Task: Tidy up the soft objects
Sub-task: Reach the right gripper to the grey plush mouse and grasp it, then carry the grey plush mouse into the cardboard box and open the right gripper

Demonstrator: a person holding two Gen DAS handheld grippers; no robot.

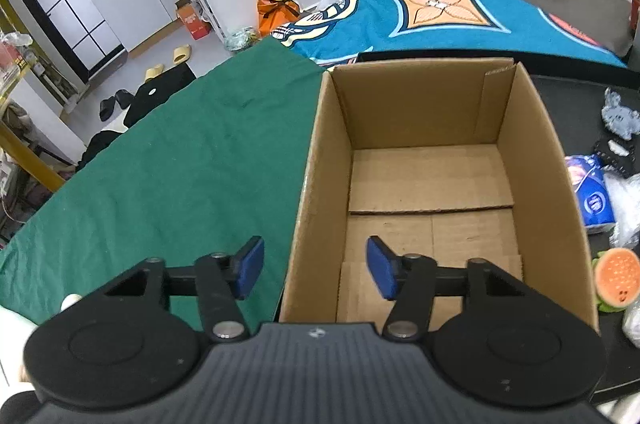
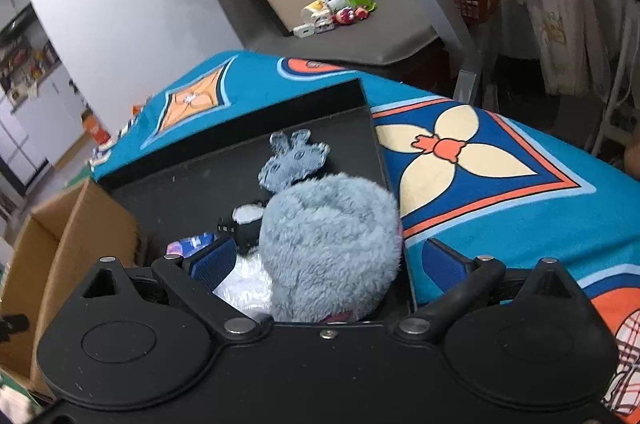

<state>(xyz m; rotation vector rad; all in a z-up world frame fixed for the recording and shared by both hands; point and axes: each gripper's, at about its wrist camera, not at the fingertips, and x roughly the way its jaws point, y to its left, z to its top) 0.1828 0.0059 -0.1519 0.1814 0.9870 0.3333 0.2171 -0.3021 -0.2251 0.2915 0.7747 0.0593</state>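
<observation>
An empty brown cardboard box (image 1: 432, 183) stands open on the table; its edge also shows in the right wrist view (image 2: 60, 236). My left gripper (image 1: 316, 266) is open and empty, straddling the box's left wall near the front. My right gripper (image 2: 328, 264) is open around a fluffy grey-blue plush toy (image 2: 332, 244) that sits in a black tray (image 2: 192, 179); whether the pads touch it I cannot tell. A flat grey-blue plush (image 2: 294, 159) lies further back in the tray, also seen in the left wrist view (image 1: 620, 117).
A green cloth (image 1: 180, 159) covers the table left of the box. A blue patterned blanket (image 2: 500, 163) lies beyond and right. A tissue pack (image 1: 590, 195), a watermelon-slice plush (image 1: 616, 276) and clear plastic bags (image 1: 628, 207) lie right of the box.
</observation>
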